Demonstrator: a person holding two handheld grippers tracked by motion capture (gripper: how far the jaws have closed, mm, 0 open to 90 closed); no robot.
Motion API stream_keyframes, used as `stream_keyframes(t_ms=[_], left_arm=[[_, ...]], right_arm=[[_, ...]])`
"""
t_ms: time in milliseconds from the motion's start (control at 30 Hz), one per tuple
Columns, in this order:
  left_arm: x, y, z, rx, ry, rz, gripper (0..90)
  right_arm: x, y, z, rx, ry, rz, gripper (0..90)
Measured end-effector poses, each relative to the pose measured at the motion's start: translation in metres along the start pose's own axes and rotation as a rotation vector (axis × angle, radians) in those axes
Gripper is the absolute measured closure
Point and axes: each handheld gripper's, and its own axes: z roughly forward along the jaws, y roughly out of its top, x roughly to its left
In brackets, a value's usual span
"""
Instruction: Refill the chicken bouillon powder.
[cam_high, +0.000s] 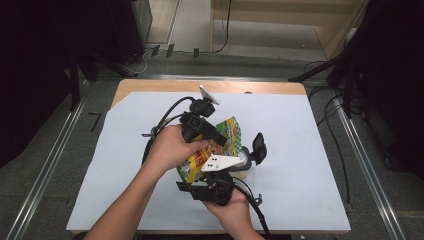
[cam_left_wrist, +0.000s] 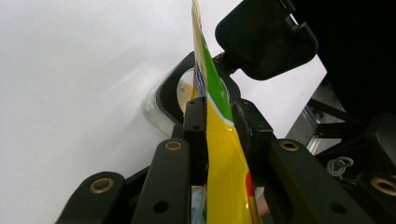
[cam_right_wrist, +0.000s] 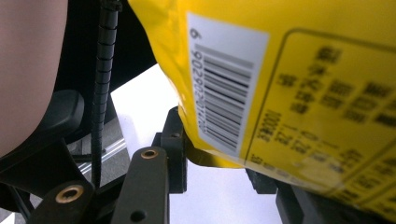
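Yellow pouch (cam_high: 220, 145) hides clear jar (cam_high: 243, 167) below.

Evenly lit from above over the white table (cam_high: 300, 150), dark and murky toward both side edges. Soft glare on the yellow pouch (cam_left_wrist: 224, 154) up close. Blurred print and barcode, jaws out of focus.
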Motion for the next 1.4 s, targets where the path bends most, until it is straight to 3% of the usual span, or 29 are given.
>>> stream_keyframes(t_ms=[333,1033,1400], left_arm=[[-0.0022,-0.0008,0.0009,-0.003,0.026,0.009,78.8],[-0.0059,-0.0013,-0.0025,-0.013,0.040,0.025,78.4],[-0.0075,-0.0019,-0.0029,-0.012,0.040,0.033,78.3]], right_arm=[[0.0032,-0.0005,0.0014,0.017,-0.033,-0.052,64.3],[0.0056,0.0014,0.0003,0.009,0.005,-0.019,66.7],[0.0072,0.0012,0.0004,0.008,0.002,-0.015,66.7]])
